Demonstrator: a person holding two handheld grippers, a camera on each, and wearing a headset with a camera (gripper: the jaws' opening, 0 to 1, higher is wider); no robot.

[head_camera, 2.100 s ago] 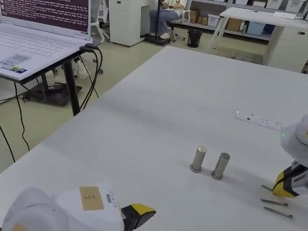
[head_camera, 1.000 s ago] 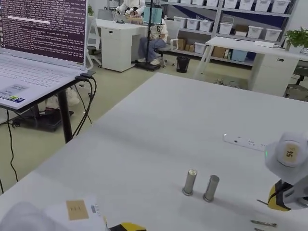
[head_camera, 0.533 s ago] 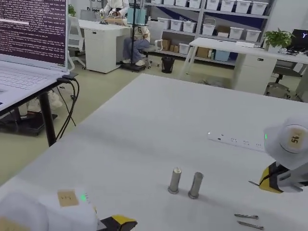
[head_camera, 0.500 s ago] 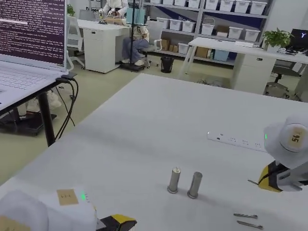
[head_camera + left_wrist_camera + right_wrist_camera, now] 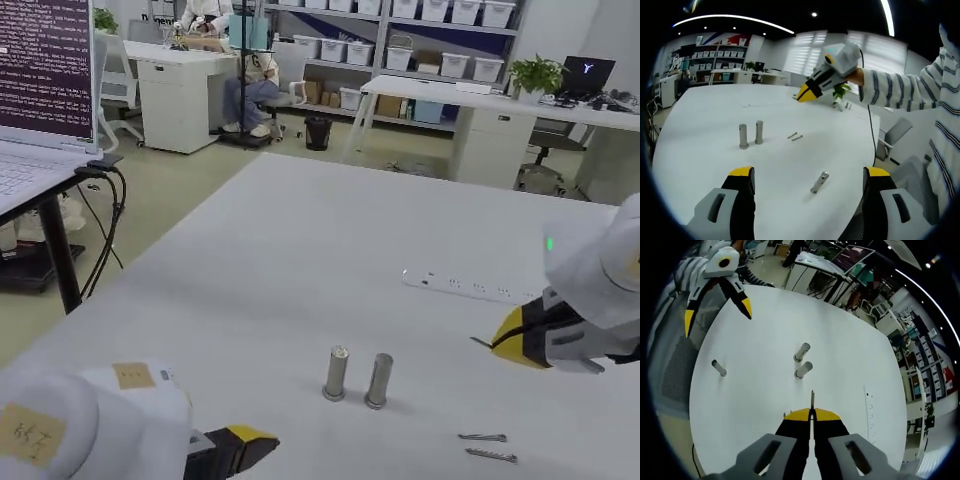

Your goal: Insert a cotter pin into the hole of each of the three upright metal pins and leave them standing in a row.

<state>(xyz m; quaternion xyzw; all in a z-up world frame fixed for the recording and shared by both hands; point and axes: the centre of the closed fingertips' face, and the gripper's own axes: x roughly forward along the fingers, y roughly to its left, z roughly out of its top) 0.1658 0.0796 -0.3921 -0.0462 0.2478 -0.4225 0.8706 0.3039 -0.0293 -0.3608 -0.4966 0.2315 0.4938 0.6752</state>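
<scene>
White workbench [image 5: 300, 250] in head view is bearing two upright metal pins [image 5: 336, 372]; far bins' [image 5: 433, 63] contents unclear. Left gripper view: my left gripper [image 5: 808, 172] is gaping near a fallen pin [image 5: 819, 182]. Right gripper view: my right gripper [image 5: 811, 415] is clamping a cotter pin [image 5: 812, 399].

I get bright, even overhead light on all three feeds. The ceiling strips [image 5: 735, 19] bow into arcs in the left gripper view, and straight lines of the room curve toward the edges of both round feeds. The white surface [image 5: 300, 250] sits close to washed-out, with only faint, soft shadows at the feet of the upright pins [image 5: 337, 373]. In the head view the left claw [image 5: 250, 442] is blurred at the bottom edge. In the right gripper view the cotter pin [image 5: 812, 399] nipped in the right claw [image 5: 811, 414] reads sharp.
</scene>
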